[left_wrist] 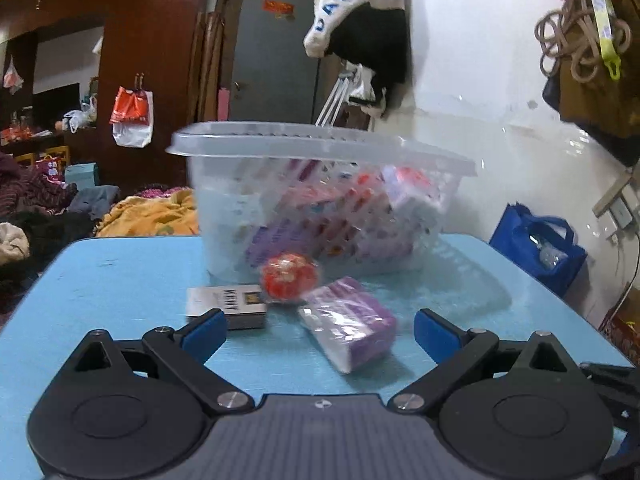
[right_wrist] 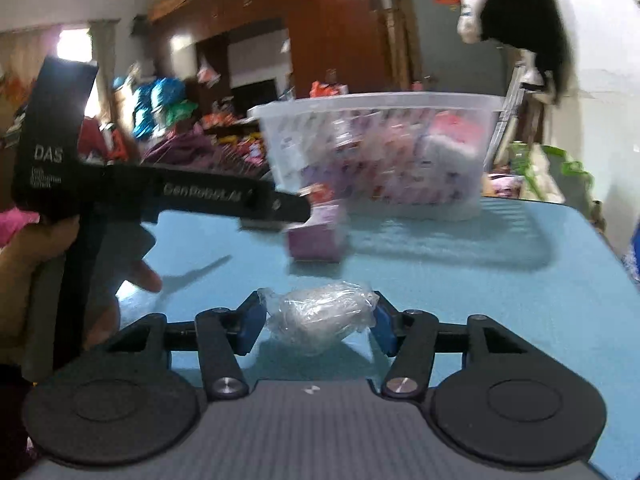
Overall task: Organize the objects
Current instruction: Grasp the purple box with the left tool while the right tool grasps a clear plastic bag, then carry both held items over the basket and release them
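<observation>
On a blue table [left_wrist: 120, 272] in a cluttered room, the left gripper [left_wrist: 316, 330] hangs spread before a purple packet [left_wrist: 350, 330], red ball [left_wrist: 289, 276] and clear bin [left_wrist: 320, 204] at frame centre; the right gripper [right_wrist: 318, 322] pinches a plastic-wrapped bundle [right_wrist: 320, 314] low in its view.

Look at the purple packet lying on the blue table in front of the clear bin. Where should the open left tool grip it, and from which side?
Grip the purple packet across its short width, near the middle, coming from the near side, where the left tool already faces it. It lies flat and angled, so turn the tool to match. The red ball crowds its far end.
</observation>
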`<state>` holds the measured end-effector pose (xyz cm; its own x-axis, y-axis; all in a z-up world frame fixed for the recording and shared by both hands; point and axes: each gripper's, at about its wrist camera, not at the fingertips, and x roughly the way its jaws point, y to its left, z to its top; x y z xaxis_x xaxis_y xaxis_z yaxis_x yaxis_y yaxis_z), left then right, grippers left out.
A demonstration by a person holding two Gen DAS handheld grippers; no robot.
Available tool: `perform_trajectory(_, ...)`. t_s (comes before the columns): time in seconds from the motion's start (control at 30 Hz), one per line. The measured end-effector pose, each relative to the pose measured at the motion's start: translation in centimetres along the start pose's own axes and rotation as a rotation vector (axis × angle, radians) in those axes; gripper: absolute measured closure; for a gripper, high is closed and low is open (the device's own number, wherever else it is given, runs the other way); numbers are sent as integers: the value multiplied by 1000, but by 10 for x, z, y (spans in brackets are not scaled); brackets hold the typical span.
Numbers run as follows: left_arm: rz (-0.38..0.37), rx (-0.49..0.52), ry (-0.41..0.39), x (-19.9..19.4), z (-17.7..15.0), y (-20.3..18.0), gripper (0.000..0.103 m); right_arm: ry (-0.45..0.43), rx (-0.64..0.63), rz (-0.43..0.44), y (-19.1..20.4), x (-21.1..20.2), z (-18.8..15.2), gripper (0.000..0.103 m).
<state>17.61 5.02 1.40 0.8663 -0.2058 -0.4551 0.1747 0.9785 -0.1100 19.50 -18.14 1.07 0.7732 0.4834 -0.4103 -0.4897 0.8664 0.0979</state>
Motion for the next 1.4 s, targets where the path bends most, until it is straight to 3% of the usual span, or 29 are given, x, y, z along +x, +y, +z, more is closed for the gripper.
perform_trajectory(0.13, 57, 29, 54, 24, 5, -17, 2, -39, 59, -17, -20, -11, 0, 44)
perform_trajectory(0.27, 48, -9, 114, 39, 7, -22, 6, -62, 85, -10, -31, -13, -2, 44)
perform_trajectory(0.3, 48, -9, 115, 40, 7, -22, 15, -66, 87, -10, -32, -14, -2, 44)
perform_trajectory(0.33, 53, -7, 116, 39, 7, -23, 35, -69, 87, -9, -33, -14, -3, 44)
perform_trajectory(0.37, 58, -12, 116, 38, 6, -23, 46, -71, 88, -9, -35, -14, -2, 44)
perform_trajectory(0.5, -44, -87, 44, 17, -1, -14, 47, -83, 94, -7, -40, -15, -1, 44)
perform_trajectory(0.73, -146, -76, -78, -23, -11, -18, 47, -91, 93, -11, -38, -17, -1, 44)
perform_trajectory(1.27, -192, -168, -185, -49, -33, 16, 47, -107, 66, 9, -34, -16, 0, 44)
perform_trajectory(1.4, -201, -153, -245, -57, -16, 19, 47, -139, 13, 17, -30, -18, 20, 44)
